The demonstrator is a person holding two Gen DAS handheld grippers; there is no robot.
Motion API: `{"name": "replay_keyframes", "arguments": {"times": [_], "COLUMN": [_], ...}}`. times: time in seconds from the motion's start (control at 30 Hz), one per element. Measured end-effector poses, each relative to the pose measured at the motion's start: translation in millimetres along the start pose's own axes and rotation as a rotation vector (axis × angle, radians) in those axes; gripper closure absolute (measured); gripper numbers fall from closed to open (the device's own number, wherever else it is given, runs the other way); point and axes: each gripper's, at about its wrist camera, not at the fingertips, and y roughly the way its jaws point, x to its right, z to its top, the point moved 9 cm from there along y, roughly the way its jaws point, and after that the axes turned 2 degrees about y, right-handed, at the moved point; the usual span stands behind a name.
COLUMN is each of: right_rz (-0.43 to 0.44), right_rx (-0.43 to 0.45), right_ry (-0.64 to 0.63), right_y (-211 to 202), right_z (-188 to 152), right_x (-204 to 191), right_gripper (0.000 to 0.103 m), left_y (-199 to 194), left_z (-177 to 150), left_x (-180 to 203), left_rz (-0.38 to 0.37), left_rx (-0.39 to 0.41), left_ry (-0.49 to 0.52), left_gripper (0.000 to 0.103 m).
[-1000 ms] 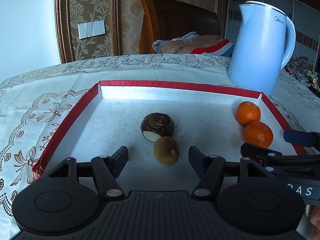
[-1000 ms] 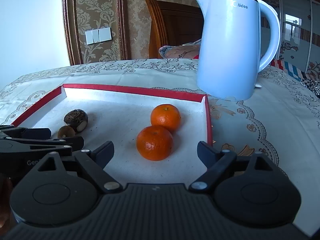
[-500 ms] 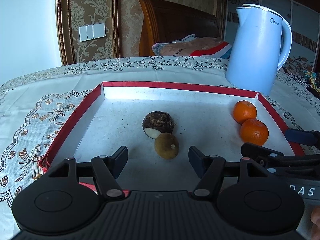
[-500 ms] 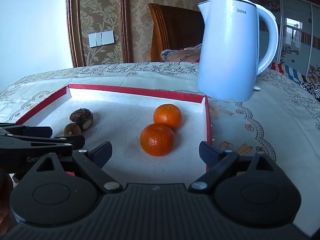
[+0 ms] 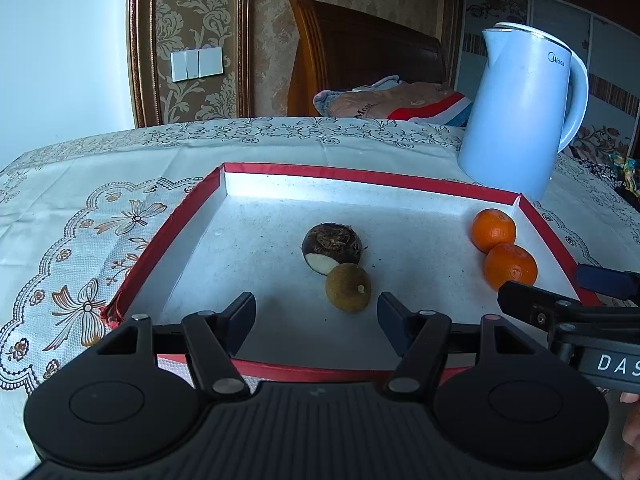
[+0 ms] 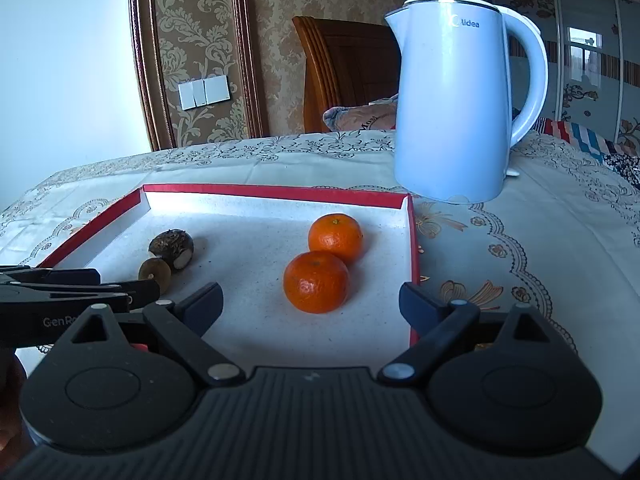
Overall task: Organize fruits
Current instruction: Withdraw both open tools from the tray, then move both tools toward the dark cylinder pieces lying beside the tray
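Note:
A red-rimmed white tray [image 5: 180,232] [image 6: 412,240] holds the fruit. A dark water chestnut [image 5: 332,242] [image 6: 171,243] touches a small brown longan [image 5: 348,287] [image 6: 154,272] near the tray's middle. Two oranges touch at the tray's right side: the near one [image 5: 510,266] [image 6: 316,282] and the far one [image 5: 493,229] [image 6: 335,237]. My left gripper [image 5: 316,314] is open and empty, just short of the longan. My right gripper [image 6: 310,304] is open and empty, just short of the near orange.
A pale blue electric kettle [image 5: 520,112] [image 6: 456,96] stands on the patterned tablecloth [image 5: 80,216] just behind the tray's far right corner. A wooden headboard [image 5: 360,48] and bedding lie beyond the table. The right gripper's fingers [image 5: 560,308] show at the left view's right edge.
Both grippers have drawn back and risen from the tray, still open. The fruit has not moved; the tray's near rim now shows in the left wrist view.

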Motion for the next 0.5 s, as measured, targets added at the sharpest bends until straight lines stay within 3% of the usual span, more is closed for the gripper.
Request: {"name": "replay_keyframes", "arguments": {"times": [0.4,0.5], "right_rz": [0.020,0.023], "right_rx": [0.017,0.021], "right_ry": [-0.003,0.001], "right_y": [-11,-13], "right_z": [-6,-6], "right_x": [-3,-3], "right_gripper": [0.005,0.005], "left_y": [-13,-20], "left_z": [-4,-6], "left_x": [1,1], "left_rz": [0.001,-0.001], "left_rx": [0.023,0.041], "left_ry": [0.019,0.025], "left_gripper": [0.035,0.027]}}
